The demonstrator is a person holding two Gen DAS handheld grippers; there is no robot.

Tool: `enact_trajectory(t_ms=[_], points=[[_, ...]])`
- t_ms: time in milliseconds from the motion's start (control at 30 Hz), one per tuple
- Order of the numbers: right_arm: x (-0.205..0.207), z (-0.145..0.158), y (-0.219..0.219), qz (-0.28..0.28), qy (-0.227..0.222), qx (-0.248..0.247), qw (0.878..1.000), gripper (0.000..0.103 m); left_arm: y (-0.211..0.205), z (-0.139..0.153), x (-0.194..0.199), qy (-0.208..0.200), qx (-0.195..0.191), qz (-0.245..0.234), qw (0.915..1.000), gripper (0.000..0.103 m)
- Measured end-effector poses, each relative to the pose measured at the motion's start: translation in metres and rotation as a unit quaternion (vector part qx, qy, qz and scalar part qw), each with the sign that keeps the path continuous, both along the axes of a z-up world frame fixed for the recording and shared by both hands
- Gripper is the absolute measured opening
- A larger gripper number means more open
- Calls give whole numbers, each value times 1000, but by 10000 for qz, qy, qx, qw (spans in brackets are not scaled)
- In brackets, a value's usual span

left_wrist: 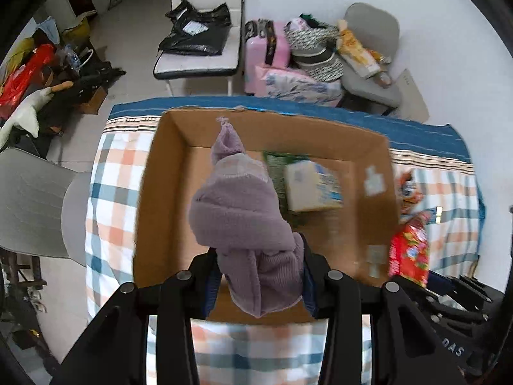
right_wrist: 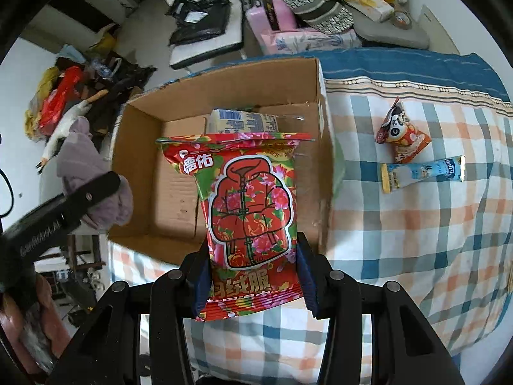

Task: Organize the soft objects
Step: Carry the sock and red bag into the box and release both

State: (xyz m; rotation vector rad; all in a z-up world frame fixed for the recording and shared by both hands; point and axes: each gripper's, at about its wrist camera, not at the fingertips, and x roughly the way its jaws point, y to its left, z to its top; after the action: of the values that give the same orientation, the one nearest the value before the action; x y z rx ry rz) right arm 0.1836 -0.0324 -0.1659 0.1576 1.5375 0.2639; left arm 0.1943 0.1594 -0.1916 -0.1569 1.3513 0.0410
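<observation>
My left gripper (left_wrist: 260, 276) is shut on a rolled mauve knit cloth (left_wrist: 243, 215) and holds it above the near part of an open cardboard box (left_wrist: 166, 147). A pale tissue pack (left_wrist: 312, 186) lies inside the box. My right gripper (right_wrist: 253, 276) is shut on a red floral soft pack (right_wrist: 250, 205), held just above the box's near edge (right_wrist: 141, 240). The left gripper with the mauve cloth (right_wrist: 93, 166) shows at the left of the right wrist view. The red pack also shows in the left wrist view (left_wrist: 410, 247).
The box sits on a checked bedspread (right_wrist: 416, 240). A small panda snack bag (right_wrist: 400, 134) and a blue tube pack (right_wrist: 423, 173) lie on it to the right. Chairs (left_wrist: 205, 32), a pink suitcase (left_wrist: 266, 51) and floor clutter stand beyond the bed.
</observation>
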Motion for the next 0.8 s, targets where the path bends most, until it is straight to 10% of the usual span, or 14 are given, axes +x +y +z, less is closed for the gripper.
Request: enact_trajectory(t_ms=[433,800], points=[[24,-82,33,-183,689,-662,9953,49,30,-106,78,1027,72,-297,9942,39],[32,-107,44,-155,912,-970,9910,51,33,-132,101,1282,251,-256,9911,43]])
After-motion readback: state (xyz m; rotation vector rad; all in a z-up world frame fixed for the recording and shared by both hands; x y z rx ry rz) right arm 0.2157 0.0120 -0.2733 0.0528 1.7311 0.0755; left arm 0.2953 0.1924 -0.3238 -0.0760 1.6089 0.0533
